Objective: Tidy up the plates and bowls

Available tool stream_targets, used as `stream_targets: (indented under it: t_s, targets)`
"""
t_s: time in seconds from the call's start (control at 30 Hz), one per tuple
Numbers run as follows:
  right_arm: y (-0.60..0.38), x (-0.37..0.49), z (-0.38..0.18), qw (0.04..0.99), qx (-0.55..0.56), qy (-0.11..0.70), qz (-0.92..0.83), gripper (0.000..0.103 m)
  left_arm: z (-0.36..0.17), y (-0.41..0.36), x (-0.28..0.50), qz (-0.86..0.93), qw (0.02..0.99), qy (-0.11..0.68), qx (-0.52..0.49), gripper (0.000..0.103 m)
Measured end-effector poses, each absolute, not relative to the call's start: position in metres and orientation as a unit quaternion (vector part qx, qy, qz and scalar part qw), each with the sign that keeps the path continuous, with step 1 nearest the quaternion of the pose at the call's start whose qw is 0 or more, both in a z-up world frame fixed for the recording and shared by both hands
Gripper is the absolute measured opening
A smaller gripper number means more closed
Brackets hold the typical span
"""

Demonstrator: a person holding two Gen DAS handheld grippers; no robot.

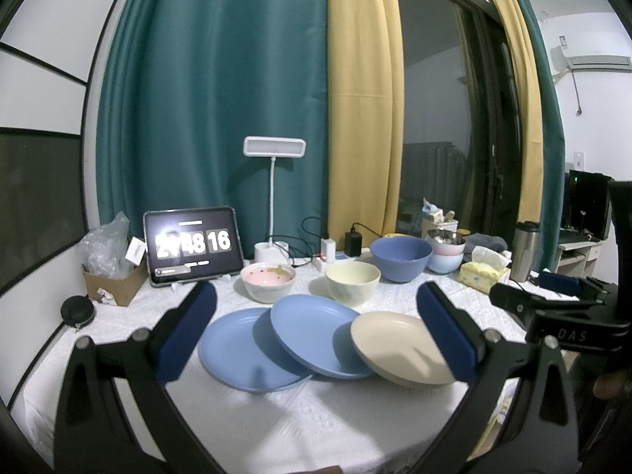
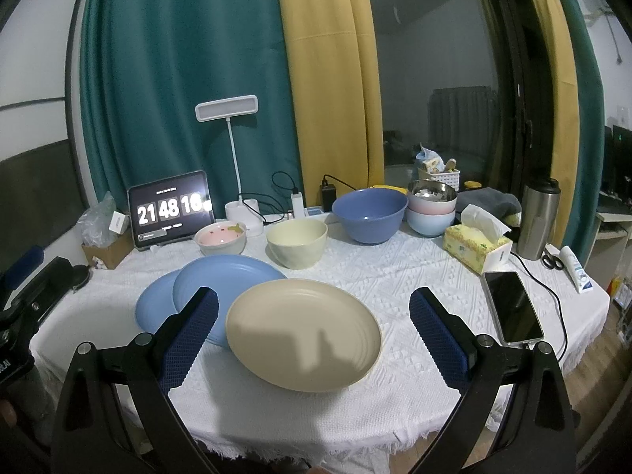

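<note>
Three plates overlap in a row on the white cloth: a blue plate (image 1: 241, 349) at the left, a second blue plate (image 1: 312, 333) leaning on it, and a beige plate (image 1: 395, 349) (image 2: 304, 333) on the right. Behind stand a pink-lined bowl (image 1: 268, 280), a cream bowl (image 1: 352, 282) (image 2: 297, 243) and a large blue bowl (image 1: 401, 256) (image 2: 369, 213). My left gripper (image 1: 316, 328) is open and empty above the plates. My right gripper (image 2: 314, 333) is open and empty, hovering over the beige plate.
A tablet clock (image 1: 193, 247), desk lamp (image 1: 272, 150), chargers, stacked small bowls (image 2: 430, 207), tissue box (image 2: 476, 245), steel flask (image 2: 539, 217), phone (image 2: 511, 308), scissors and a tube sit around the table (image 2: 355, 403). A cardboard box (image 1: 112, 280) is far left.
</note>
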State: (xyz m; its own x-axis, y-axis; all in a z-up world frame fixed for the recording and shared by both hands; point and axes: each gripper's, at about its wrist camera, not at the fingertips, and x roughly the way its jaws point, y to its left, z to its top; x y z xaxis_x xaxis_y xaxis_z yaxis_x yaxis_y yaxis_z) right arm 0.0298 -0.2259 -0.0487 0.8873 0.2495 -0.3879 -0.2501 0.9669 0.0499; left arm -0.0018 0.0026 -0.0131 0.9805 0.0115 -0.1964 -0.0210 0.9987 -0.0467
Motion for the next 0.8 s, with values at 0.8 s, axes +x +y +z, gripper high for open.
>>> stream_targets:
  t_s: [0.8]
  targets:
    - [-0.2274, 0.0317, -0.0490, 0.971, 0.000, 0.201, 0.128, 0.100, -0.0121, 0.0008, -0.0015, 0.009, 0.995, 0.099, -0.023, 0.102]
